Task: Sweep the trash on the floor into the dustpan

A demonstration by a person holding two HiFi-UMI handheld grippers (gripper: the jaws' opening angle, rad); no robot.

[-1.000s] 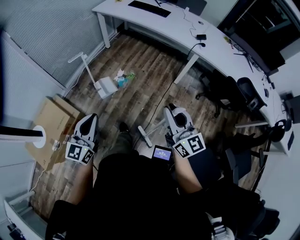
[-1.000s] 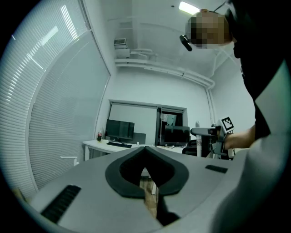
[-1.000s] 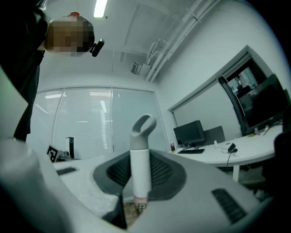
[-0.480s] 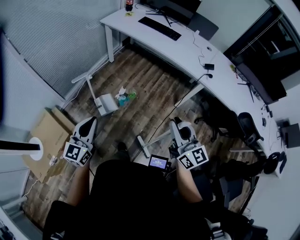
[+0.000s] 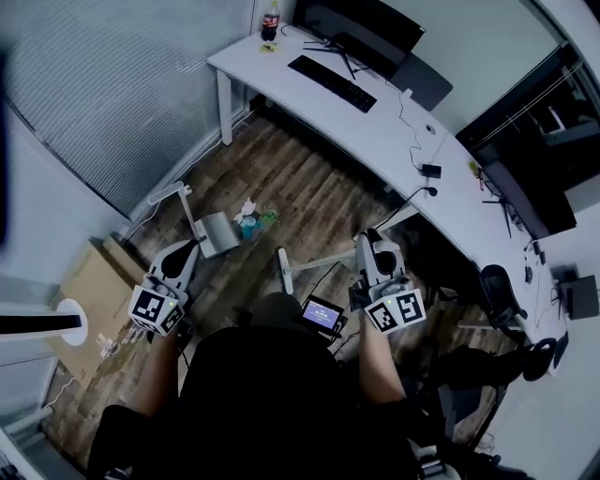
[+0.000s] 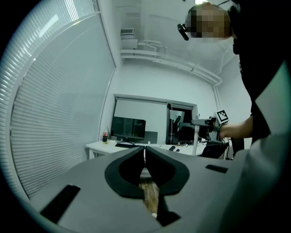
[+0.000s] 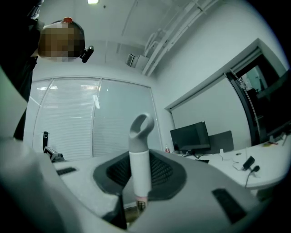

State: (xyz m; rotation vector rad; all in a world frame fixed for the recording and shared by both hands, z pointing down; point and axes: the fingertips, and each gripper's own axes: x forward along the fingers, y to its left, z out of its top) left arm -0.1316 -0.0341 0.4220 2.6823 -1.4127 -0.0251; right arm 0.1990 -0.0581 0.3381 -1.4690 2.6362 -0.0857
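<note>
In the head view a white dustpan (image 5: pixel 217 233) with an upright handle stands on the wooden floor. A small heap of trash (image 5: pixel 251 219) lies just right of it. My left gripper (image 5: pixel 184 251) is shut and holds nothing, a little short of the dustpan. In the left gripper view (image 6: pixel 144 158) its jaws meet at the tips. My right gripper (image 5: pixel 365 247) is shut on the white broom handle (image 7: pixel 140 159), whose loop end sticks up between the jaws (image 7: pixel 140 183). The broom's head (image 5: pixel 284 271) rests on the floor between the two grippers.
A long white desk (image 5: pixel 394 141) with a keyboard (image 5: pixel 333 70), monitor (image 5: pixel 361 26) and bottle (image 5: pixel 270 21) runs across the back. A cardboard box (image 5: pixel 94 274) sits at the left, office chairs (image 5: pixel 497 281) at the right. Blinds cover the wall on the left.
Both grippers have travelled forward with the person towards the dustpan and the desk. The broom came along in the right gripper. Dustpan and trash now lie closer to the left gripper.
</note>
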